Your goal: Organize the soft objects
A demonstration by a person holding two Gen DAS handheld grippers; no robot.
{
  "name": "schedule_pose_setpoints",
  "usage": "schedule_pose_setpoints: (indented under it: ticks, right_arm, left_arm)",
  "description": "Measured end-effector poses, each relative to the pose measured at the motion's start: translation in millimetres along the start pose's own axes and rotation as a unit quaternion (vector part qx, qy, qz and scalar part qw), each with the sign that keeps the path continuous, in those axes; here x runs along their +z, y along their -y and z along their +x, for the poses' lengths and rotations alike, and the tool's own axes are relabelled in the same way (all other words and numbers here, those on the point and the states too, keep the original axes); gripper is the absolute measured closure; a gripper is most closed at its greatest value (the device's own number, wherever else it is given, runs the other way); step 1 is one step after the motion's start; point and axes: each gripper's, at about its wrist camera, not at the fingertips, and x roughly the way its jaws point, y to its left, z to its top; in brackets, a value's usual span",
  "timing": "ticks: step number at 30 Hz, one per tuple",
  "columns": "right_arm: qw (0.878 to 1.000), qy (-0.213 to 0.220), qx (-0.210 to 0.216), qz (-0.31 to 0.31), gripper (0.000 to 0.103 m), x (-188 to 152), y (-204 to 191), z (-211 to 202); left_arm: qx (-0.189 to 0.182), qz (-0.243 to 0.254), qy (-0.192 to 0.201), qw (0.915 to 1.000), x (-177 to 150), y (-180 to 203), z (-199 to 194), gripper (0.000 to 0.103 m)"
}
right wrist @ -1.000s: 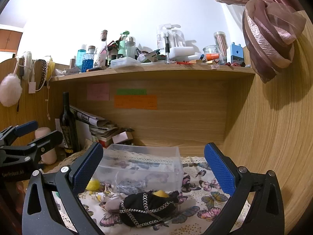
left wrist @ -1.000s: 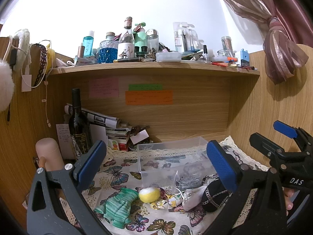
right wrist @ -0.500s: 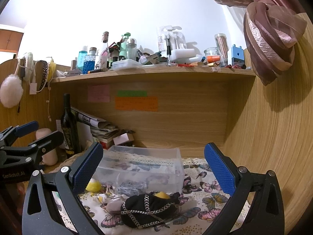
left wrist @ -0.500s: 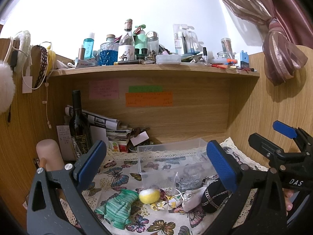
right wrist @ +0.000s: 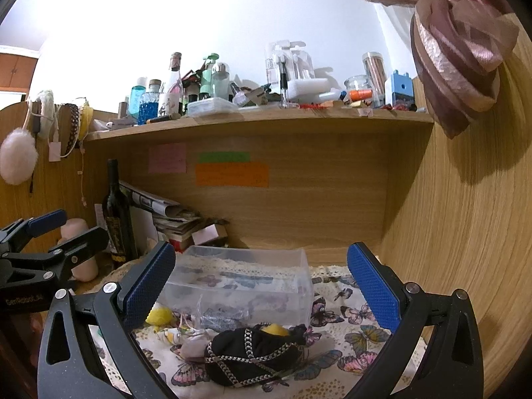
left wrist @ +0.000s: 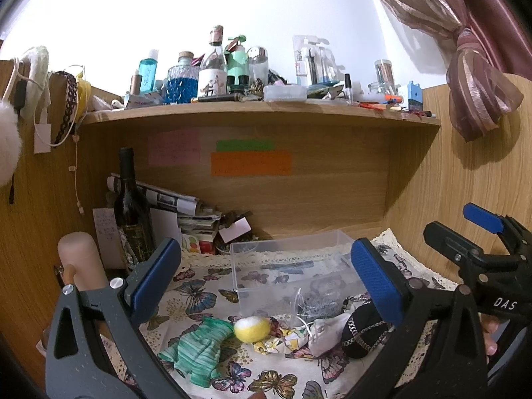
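Two fisheye views, each looking forward along its own gripper's two blue-padded fingers, face the back wall of a wooden desk alcove from low over the tabletop. The left gripper [left wrist: 266, 282] view sits leftward, the right gripper [left wrist: 482, 242] entering at its right edge. The right gripper [right wrist: 262, 286] view sits rightward and nearer the side wall, the left gripper [right wrist: 50, 232] at its left edge. Both share the clear rectangular plastic box [left wrist: 292, 266] [right wrist: 242, 279] ahead and the black chain-trimmed fabric pouch [left wrist: 362, 332] [right wrist: 252, 355] close below.
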Motion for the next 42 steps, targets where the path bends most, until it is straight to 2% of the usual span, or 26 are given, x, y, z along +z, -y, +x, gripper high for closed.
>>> schedule_pose_setpoints:
  ticks: [8,13,15,17,21,24,28,33,36,40,42]
  right_arm:
    - [0.999,-0.049,0.014,0.016,0.000,-22.3,8.0,16.5]
    - [0.996,-0.090,0.015,0.014,0.001,-43.0,10.6,26.2]
    - [0.994,-0.109,0.020,0.016,0.004,-51.5,12.5,31.7]
    - [0.991,-0.127,0.023,0.020,0.012,-58.7,15.2,38.6]
    - [0.985,-0.169,0.032,0.031,0.026,-73.5,20.3,52.7]
    - [0.981,-0.188,0.034,0.029,0.030,-81.1,20.3,59.9]
    - [0.978,-0.202,0.036,0.032,0.031,-87.4,20.7,69.8]
    - [0.975,-0.216,0.037,0.033,0.038,-92.8,22.1,80.3]
    - [0.974,-0.218,0.041,0.036,0.047,-93.1,22.3,86.9]
    - [0.972,-0.227,0.041,0.043,0.061,-93.5,25.6,96.5]
    - [0.972,-0.224,0.047,0.053,0.067,-92.7,28.9,95.7]
  left_arm:
    - [-0.018,-0.010,-0.039,0.9990,-17.6,-13.9,15.3,0.000]
    - [-0.013,-0.008,-0.084,0.9964,-37.8,-27.8,24.1,0.014]
    - [-0.011,-0.017,-0.109,0.9938,-46.5,-36.6,31.4,0.021]
    - [-0.005,-0.036,-0.136,0.9901,-57.4,-48.7,40.2,0.022]
    - [0.013,-0.070,-0.185,0.9801,-78.7,-74.0,58.9,0.035]
    - [0.023,-0.086,-0.219,0.9717,-93.3,-88.4,72.6,0.040]
    - [0.032,-0.085,-0.255,0.9628,-110.4,-96.0,91.1,0.043]
    - [0.031,-0.081,-0.272,0.9583,-124.2,-99.9,105.7,0.043]
    - [0.022,-0.089,-0.285,0.9540,-130.3,-104.4,117.0,0.044]
    - [0.014,-0.099,-0.304,0.9475,-136.2,-110.4,131.3,0.051]
    - [0.014,-0.098,-0.305,0.9472,-135.4,-111.1,133.8,0.058]
